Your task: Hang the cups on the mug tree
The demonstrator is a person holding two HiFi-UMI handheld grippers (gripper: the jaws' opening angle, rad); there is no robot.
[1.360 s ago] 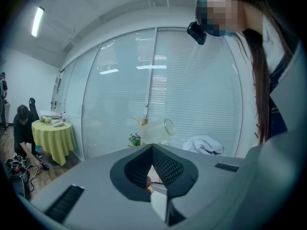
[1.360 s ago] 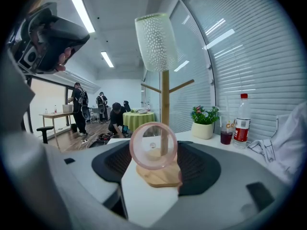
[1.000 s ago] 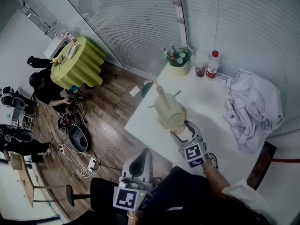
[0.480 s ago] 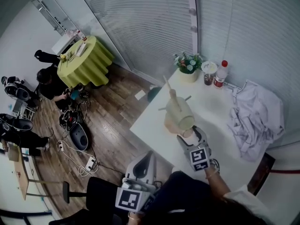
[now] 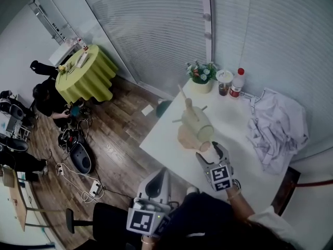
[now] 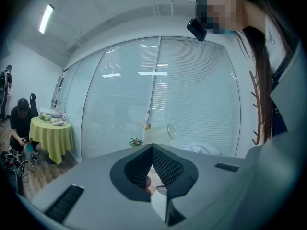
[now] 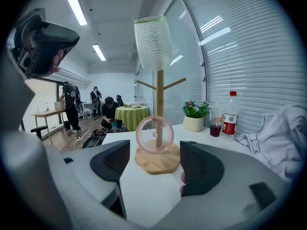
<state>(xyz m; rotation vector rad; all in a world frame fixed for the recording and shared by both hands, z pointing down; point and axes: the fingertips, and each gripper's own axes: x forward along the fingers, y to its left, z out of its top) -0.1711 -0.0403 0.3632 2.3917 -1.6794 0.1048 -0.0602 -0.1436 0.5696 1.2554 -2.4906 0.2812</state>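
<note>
On the white bench [image 5: 237, 145], the wooden mug tree [image 7: 159, 99] stands upright, and a pale dimpled cup [image 7: 152, 42] sits upside down over the top of its pole. A clear pink cup [image 7: 155, 135] lies on its side on the tree's wooden base, its mouth turned toward the right tongs [image 5: 210, 151]. Those tongs have just been opening and are now released wide. Nothing sits between their pads, and the pink cup is just beyond the tips without touching them. The left tongs [image 6: 152, 152] are clenched on nothing and held low off the near edge of the bench. Behind the tree, by the blinds, stand a potted plant [image 5: 202, 76], a lidded drink cup [image 5: 225, 81] and a red-capped bottle [image 5: 237, 81]. A crumpled white cloth [image 5: 278, 126] lies to the right.
</note>
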